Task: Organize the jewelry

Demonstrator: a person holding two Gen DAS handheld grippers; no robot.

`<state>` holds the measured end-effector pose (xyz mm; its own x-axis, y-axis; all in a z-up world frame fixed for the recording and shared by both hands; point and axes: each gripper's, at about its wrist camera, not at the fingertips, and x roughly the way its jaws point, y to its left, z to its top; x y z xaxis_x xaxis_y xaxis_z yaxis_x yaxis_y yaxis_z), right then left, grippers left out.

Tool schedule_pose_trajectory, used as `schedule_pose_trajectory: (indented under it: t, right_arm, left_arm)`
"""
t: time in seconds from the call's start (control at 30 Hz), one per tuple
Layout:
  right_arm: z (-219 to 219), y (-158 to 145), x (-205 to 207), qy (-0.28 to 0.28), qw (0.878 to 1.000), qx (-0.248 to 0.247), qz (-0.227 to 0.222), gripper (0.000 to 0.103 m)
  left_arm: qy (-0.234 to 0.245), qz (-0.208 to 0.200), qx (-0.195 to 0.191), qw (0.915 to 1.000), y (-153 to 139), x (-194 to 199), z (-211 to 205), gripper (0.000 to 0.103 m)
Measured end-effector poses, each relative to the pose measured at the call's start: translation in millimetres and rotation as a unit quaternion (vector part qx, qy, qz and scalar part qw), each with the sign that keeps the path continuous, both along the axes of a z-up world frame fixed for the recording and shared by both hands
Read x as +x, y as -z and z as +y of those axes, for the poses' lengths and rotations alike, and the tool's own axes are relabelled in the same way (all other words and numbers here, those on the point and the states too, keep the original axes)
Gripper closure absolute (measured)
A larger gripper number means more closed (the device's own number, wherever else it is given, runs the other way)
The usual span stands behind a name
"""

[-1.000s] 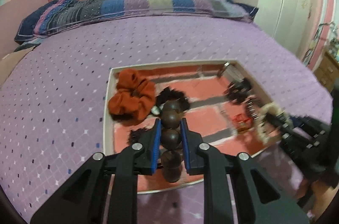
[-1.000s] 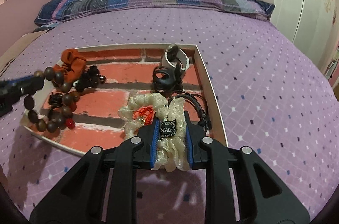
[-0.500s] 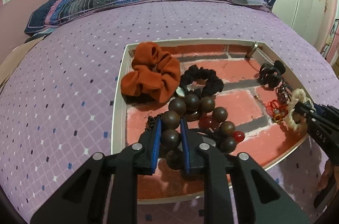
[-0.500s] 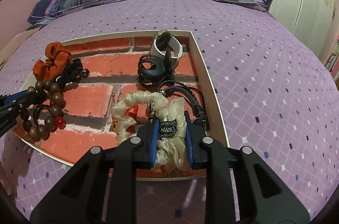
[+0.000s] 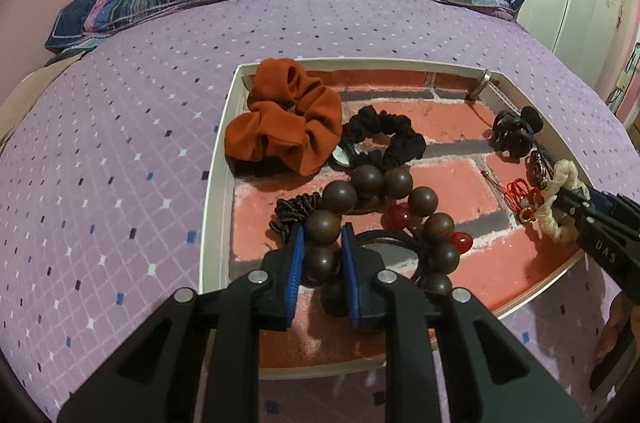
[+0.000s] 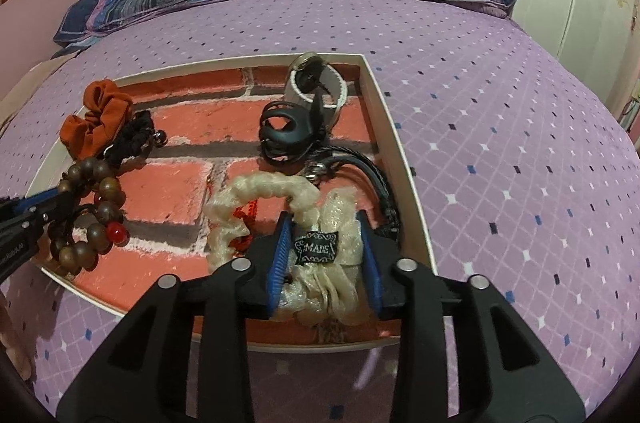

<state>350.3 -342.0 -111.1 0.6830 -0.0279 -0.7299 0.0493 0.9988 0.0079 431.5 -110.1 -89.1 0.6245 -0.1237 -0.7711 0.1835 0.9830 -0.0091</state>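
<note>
Pinching wooden bead bracelet (image 5: pixel 384 219) in my left gripper (image 5: pixel 322 251); right gripper (image 6: pixel 326 243) squeezes the soft, light cream scrunchie (image 6: pixel 280 215).

"MADE" | tag on cream scrunchie (image 6: pixel 320 255) || "DAS" | right tongs (image 5: pixel 576 201)

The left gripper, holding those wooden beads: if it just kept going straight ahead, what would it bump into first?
Probably the black scrunchie. The left gripper, shut on the wooden bead bracelet, points across the tray toward it, with the orange scrunchie slightly left of that line. Depth is unclear; angled downward, it might meet the tray floor first.
</note>
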Motion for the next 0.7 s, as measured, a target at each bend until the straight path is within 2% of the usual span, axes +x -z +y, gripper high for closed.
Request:
schedule_pose_trajectory:
  t: [0.1, 0.17, 0.23, 0.37, 0.53, 0.63, 0.7]
  right_arm:
    - [1, -3, -3, 0.0, 1.0, 0.003, -0.005, 0.064]
    - [1, -5, -5, -0.002, 1.0, 0.008, -0.007, 0.059]
    - [2, -6, -8, -0.009, 1.0, 0.012, -0.01, 0.052]
    - [2, -12, -15, -0.008, 1.0, 0.015, -0.017, 0.044]
    - [5, -28, -25, -0.01, 0.999, 0.007, -0.038, 0.018]
    - [6, -35, -29, -0.013, 0.999, 0.002, -0.044, 0.007]
    - [8, -38, -33, -0.014, 0.999, -0.001, -0.048, 0.004]
  left_arm:
    - [0.002, 0.0, -0.002, 1.0, -4, -1, 0, 0.08]
    - [-0.002, -0.004, -0.004, 1.0, -8, -3, 1, 0.06]
    - [-0.005, -0.011, -0.003, 0.9999, -12, -5, 1, 0.054]
    - [0.0, -0.01, -0.011, 0.9999, -20, -11, 2, 0.051]
    - [0.002, -0.029, -0.021, 0.9993, -40, -27, 7, 0.032]
    - [0.0, -0.039, -0.021, 0.999, -49, -36, 13, 0.027]
    - [-0.003, -0.044, -0.022, 0.9988, -54, -44, 19, 0.027]
